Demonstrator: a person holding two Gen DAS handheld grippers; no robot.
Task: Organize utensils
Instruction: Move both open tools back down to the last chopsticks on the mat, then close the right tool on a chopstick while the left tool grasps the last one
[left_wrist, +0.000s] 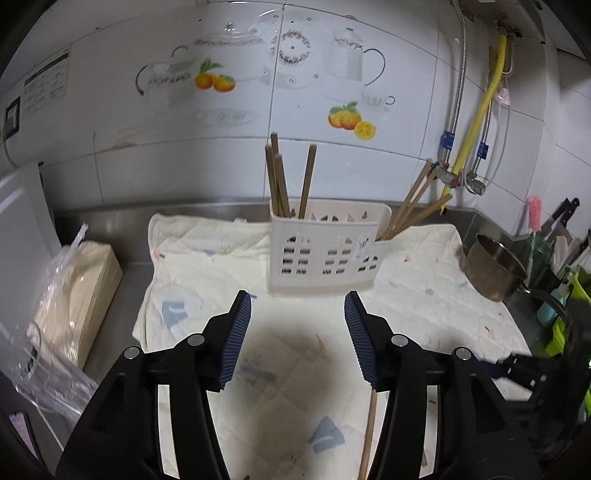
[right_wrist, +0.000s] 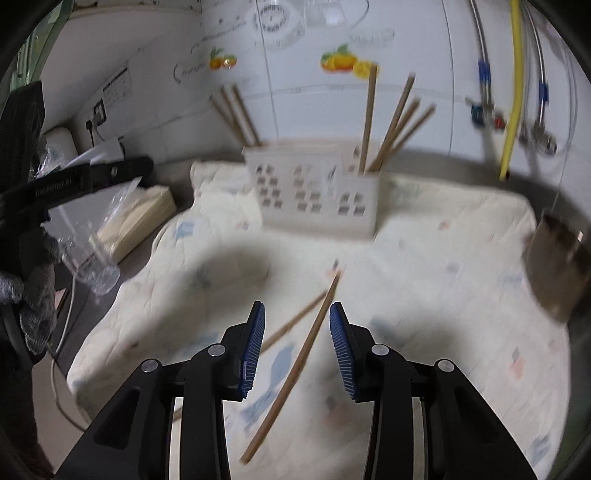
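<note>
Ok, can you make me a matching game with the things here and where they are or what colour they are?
Things:
1. chopstick holder
2. metal pot
3. loose chopstick
4. hose

Clues:
A. yellow, on the wall
B. lying on the cloth between the right tongs
C. white, with chopsticks standing in it
D. at the cloth's right edge

Pairs: 1-C, 2-D, 3-B, 4-A

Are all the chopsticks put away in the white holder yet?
Not yet. Several chopsticks already stand in the white holder, at both ends. Nothing is held: the left gripper and right gripper are both open. Two loose chopsticks are left on the cloth; one lies between the right gripper's fingers, ungripped.
</note>
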